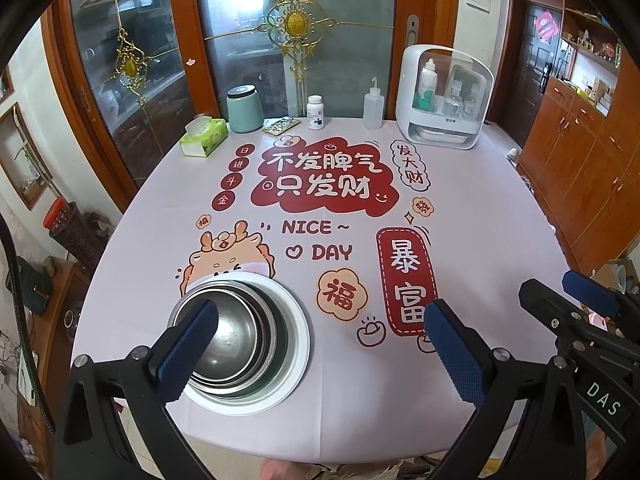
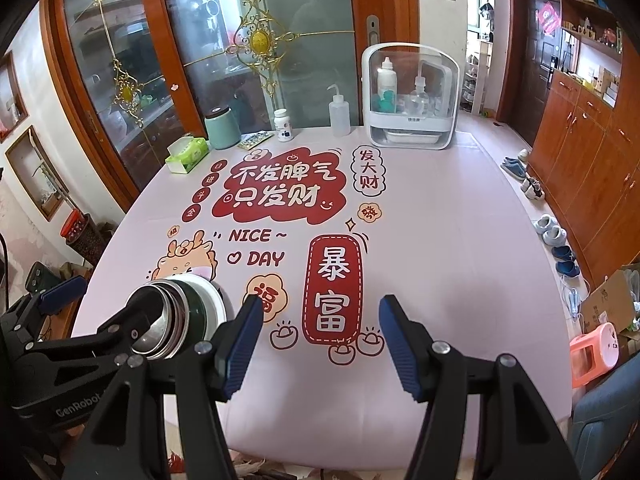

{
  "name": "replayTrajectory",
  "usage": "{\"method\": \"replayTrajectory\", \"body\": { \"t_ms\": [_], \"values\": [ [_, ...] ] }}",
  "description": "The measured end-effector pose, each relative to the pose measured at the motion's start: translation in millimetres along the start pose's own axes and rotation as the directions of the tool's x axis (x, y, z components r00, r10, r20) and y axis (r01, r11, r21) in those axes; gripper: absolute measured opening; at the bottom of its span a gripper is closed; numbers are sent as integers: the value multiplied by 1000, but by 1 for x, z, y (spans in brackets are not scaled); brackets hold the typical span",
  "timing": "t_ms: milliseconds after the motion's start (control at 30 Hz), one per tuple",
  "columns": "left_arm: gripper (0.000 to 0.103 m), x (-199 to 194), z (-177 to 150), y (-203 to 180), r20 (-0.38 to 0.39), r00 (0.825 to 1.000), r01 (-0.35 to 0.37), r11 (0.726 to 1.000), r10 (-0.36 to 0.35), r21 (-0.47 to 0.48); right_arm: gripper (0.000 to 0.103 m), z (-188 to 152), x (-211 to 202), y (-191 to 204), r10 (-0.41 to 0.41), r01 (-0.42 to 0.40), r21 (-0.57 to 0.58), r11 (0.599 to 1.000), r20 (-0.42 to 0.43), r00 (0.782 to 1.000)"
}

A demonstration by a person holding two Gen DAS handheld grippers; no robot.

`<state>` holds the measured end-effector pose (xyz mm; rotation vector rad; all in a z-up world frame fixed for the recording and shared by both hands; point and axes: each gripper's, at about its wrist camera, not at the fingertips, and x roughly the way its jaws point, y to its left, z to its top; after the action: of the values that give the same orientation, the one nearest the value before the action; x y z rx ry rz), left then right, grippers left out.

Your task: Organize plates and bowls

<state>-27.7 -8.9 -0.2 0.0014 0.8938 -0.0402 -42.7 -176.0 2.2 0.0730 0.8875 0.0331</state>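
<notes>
the left tongs [image 1: 320,340] stand wide apart above the near part of the counter [image 1: 460,216], with nothing gripped. their left blue pad [image 1: 188,352] hangs over the near rim of the bowls [image 1: 232,332]; whether it touches them cannot be told. their right pad [image 1: 456,344] is over bare cloth, well away from the stack. the right tongs [image 2: 320,340] are also spread, less than fully, and hold nothing; only printed cloth shows between their pads [image 2: 404,348].

the bowls are steel ones nested inside each other, sitting in a white plate [image 1: 298,336] at the near left of the counter, over the cartoon dragon [image 1: 228,248] print. in the right wrist view the same stack [image 2: 168,312] shows from the side, with a dark green outer bowl [image 2: 198,308] on the white plate [image 2: 212,292], just left of the right tongs and partly behind the left tongs' black frame [image 2: 80,344].

the counter wears a pale pink cloth with red and orange lettering, "nice day" [image 1: 316,240] among it. along the far edge stand a tissue box [image 1: 204,136], a mint jar [image 1: 244,108], a blister pack [image 1: 282,125], a pill bottle [image 1: 316,112], a squeeze bottle [image 1: 374,110] and a white case [image 1: 444,100] with bottles inside. behind them are glass doors [image 1: 160,60] with gold trim. at right are wooden cabinets [image 1: 580,168], and the right wrist view shows shoes [image 2: 556,240] on the floor and a pink stool [image 2: 596,352].
</notes>
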Motion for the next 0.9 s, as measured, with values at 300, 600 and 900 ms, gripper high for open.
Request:
{"method": "replayTrajectory", "body": {
  "t_ms": [300,600,900],
  "values": [
    [102,5,-1,-1,-12,1000,4,1000,-4,8,60,0,3,0,0,0,3,1000,-7,1000],
    [102,4,0,-2,-13,1000,2,1000,-2,7,60,-2,6,-1,3,-3,9,1000,-10,1000],
    [102,6,1,-3,-17,1000,4,1000,-4,13,60,-1,9,-4,4,-3,17,1000,-13,1000]
  ]
}}
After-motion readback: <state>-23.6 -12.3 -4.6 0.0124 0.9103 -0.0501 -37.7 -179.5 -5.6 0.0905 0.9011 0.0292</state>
